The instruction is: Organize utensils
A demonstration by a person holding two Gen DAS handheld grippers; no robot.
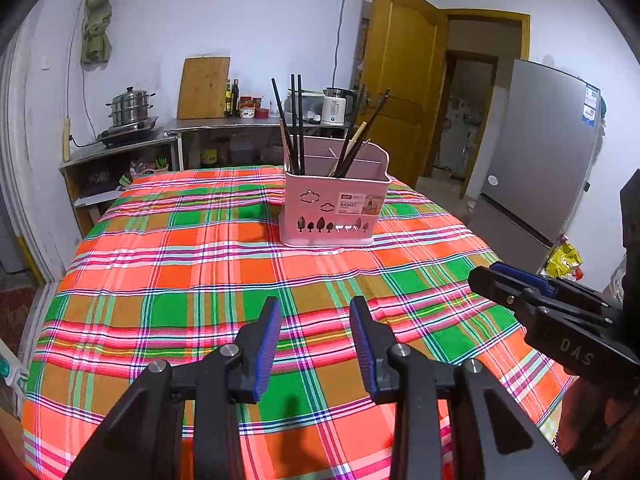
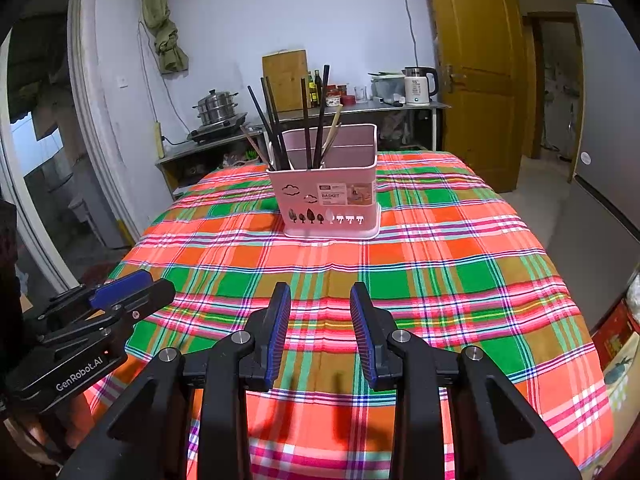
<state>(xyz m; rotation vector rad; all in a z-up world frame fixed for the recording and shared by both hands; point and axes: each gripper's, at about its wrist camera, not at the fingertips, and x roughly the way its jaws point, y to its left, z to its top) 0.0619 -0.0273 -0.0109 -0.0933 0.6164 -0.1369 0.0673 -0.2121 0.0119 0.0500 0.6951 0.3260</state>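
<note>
chopsticks (image 2: pixel 308 128) | upright in pink basket (image 2: pixel 328 204) | tips fanning outward

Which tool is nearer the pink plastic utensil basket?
Neither clearly. Left tool and right tool both hang open, short of the pink plastic utensil basket, left and right of it.

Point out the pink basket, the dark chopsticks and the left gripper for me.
pink basket (image 1: pixel 320 208): left wrist view, front wall.
dark chopsticks (image 1: pixel 296 120): left wrist view, upright shafts above the rim.
left gripper (image 1: pixel 316 340): left wrist view, midway between its fingertips.
</note>
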